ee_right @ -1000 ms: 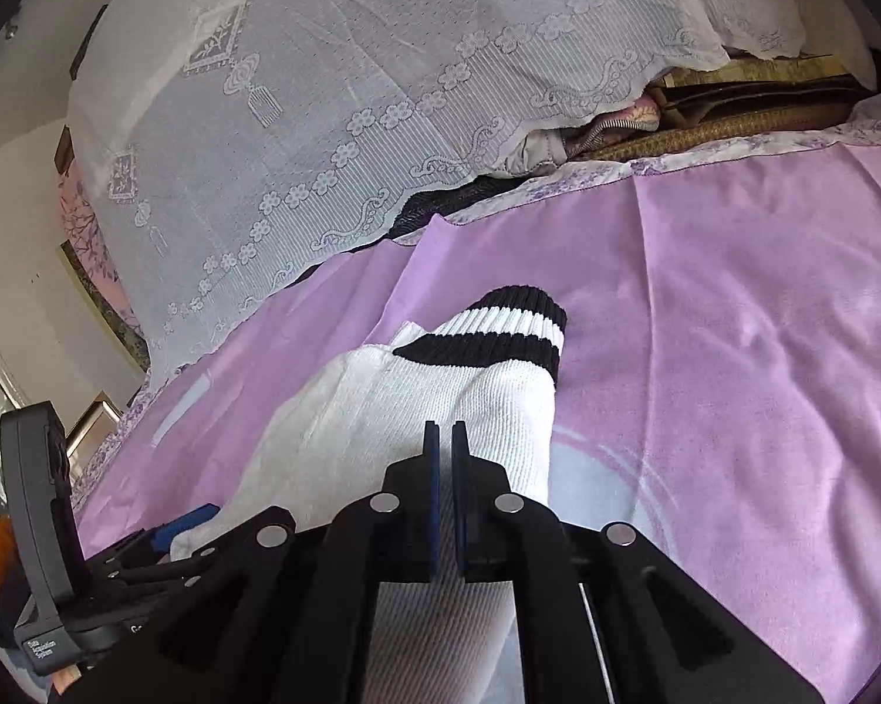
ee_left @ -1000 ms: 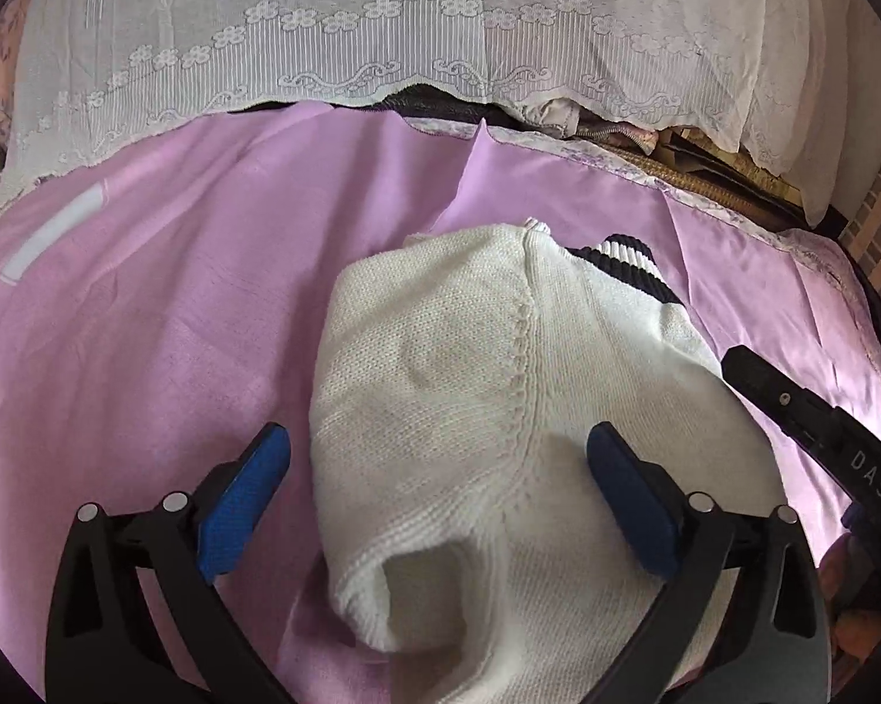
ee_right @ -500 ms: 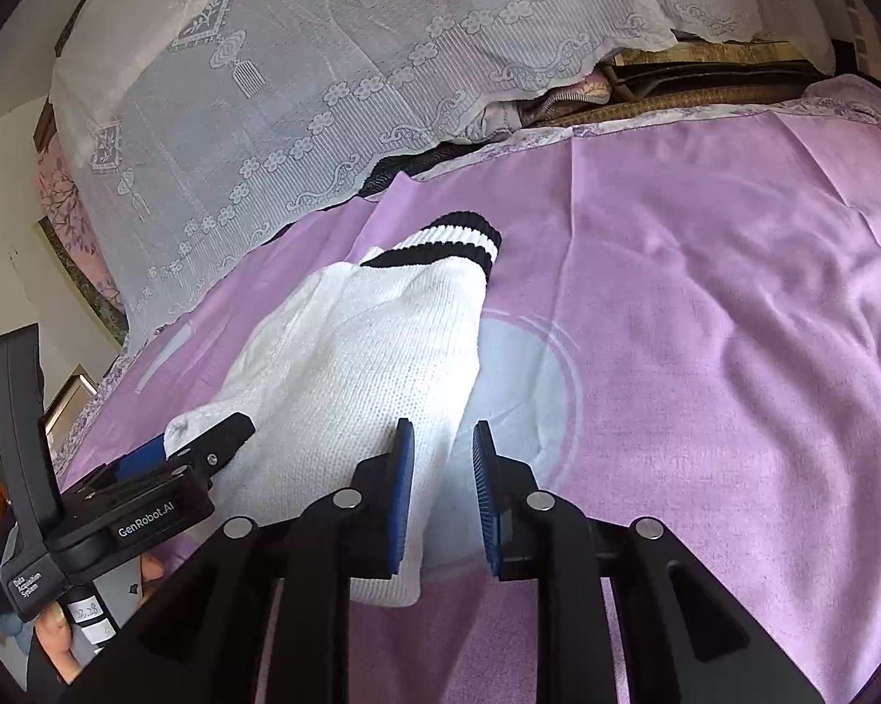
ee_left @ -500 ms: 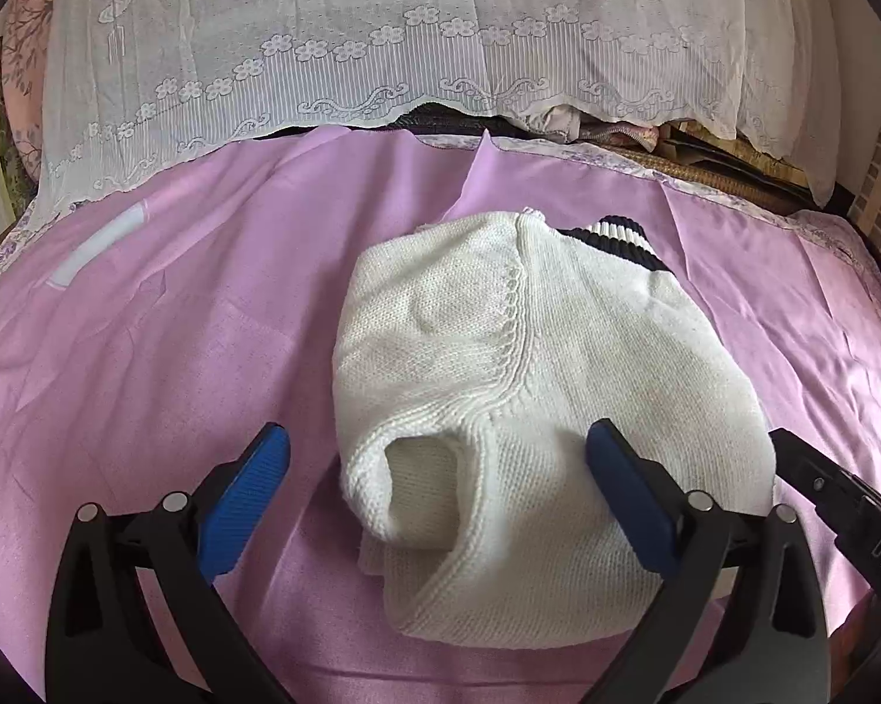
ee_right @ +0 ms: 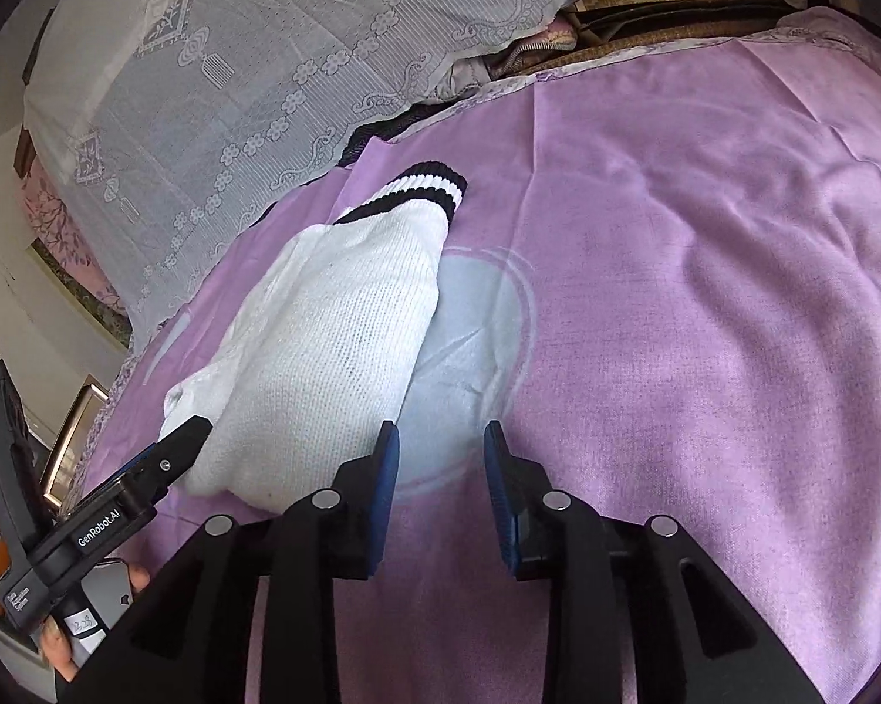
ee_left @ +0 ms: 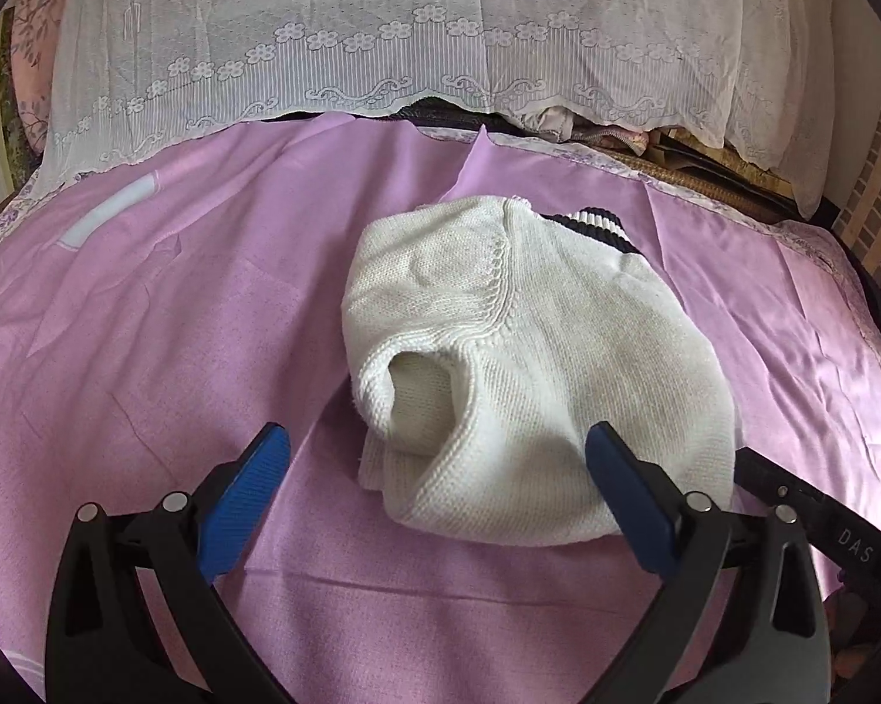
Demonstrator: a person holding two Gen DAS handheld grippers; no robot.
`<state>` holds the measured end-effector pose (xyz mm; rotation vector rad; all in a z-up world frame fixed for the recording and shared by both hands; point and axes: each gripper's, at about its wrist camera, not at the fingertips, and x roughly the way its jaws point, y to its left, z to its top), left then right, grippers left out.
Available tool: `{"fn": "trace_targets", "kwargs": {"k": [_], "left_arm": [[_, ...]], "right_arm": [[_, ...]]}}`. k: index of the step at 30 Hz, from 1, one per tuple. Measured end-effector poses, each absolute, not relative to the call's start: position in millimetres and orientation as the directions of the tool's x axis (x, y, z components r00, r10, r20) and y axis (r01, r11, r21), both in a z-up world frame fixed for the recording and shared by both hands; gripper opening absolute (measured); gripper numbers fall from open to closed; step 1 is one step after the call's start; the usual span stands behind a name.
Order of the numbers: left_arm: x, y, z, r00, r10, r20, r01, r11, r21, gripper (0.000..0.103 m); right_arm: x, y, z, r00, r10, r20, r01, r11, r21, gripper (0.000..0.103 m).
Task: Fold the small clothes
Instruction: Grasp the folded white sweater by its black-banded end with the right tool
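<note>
Both grippers hung empty over the folded white knitted sweater (ee_left: 534, 364) on the purple bedsheet (ee_left: 147, 322): left gripper (ee_left: 437, 493) spread wide, right gripper (ee_right: 440, 487) opening.

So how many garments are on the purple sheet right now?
1: a folded white knit sweater with a black-striped cuff, mid-sheet, just ahead of both grippers. The lace cloth at the far edge covers a pile, so more clothes may be hidden there.
</note>
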<state>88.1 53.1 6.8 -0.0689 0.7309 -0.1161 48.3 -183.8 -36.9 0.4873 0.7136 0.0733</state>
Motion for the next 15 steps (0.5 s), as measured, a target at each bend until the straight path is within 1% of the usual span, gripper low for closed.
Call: {"fn": "trace_targets", "kwargs": {"k": [4, 8, 9, 13, 15], "left_arm": [[71, 49, 24, 0.785, -0.139, -0.604, 0.103, 0.990, -0.093, 0.098], [64, 49, 42, 0.831, -0.144, -0.538, 0.113, 0.989, -0.092, 0.098], [70, 50, 44, 0.833, -0.132, -0.538, 0.101, 0.991, -0.085, 0.098], [108, 61, 31, 0.785, -0.097, -0.612, 0.034, 0.993, -0.113, 0.098], [123, 61, 22, 0.764, -0.066, -0.642, 0.016, 0.996, -0.082, 0.098]], "right_arm": [[27, -181, -19, 0.813, 0.185, -0.553, 0.081, 0.903, 0.421, 0.032], [19, -167, 9, 0.871, 0.196, -0.451, -0.006, 0.922, 0.388, 0.033], [26, -162, 15, 0.872, 0.197, -0.449, -0.021, 0.930, 0.367, 0.033], [68, -147, 31, 0.857, 0.233, -0.460, -0.065, 0.934, 0.352, 0.033], [94, -141, 30, 0.837, 0.260, -0.482, -0.075, 0.926, 0.369, 0.033]]}}
